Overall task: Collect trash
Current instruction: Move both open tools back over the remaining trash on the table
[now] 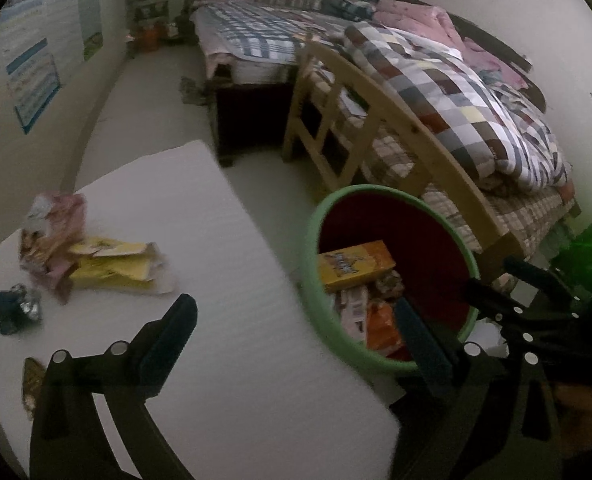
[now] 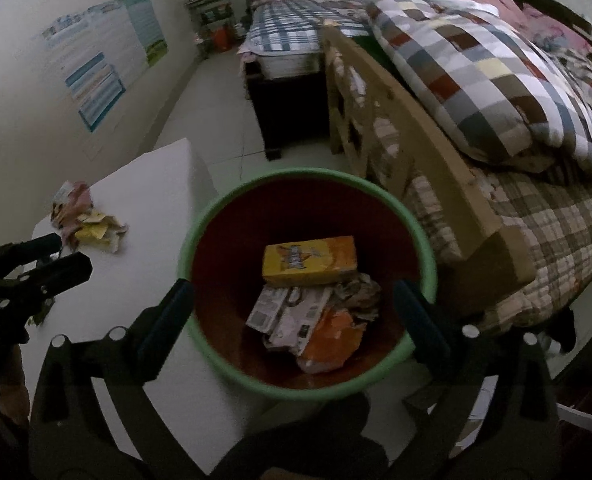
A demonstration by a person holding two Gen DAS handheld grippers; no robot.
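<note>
A round bin with a green rim (image 2: 426,240) and dark red inside stands beside the white table (image 1: 224,264). It holds a yellow-orange box (image 2: 310,260), white packets (image 2: 292,314) and an orange wrapper (image 2: 332,340). On the table lie a pink wrapper (image 1: 54,220), a yellow wrapper (image 1: 114,266), a dark blue and silver wad (image 1: 16,308) and a brown scrap (image 1: 32,384). My left gripper (image 1: 300,316) is open and empty over the table's right edge. My right gripper (image 2: 294,304) is open and empty above the bin.
A wooden bed frame (image 2: 412,152) with checked quilts (image 2: 492,80) stands right of the bin. A second bed (image 1: 256,36) and a dark nightstand (image 1: 160,12) are at the back. Posters (image 1: 36,64) hang on the left wall. Pale floor (image 1: 156,92) runs between wall and beds.
</note>
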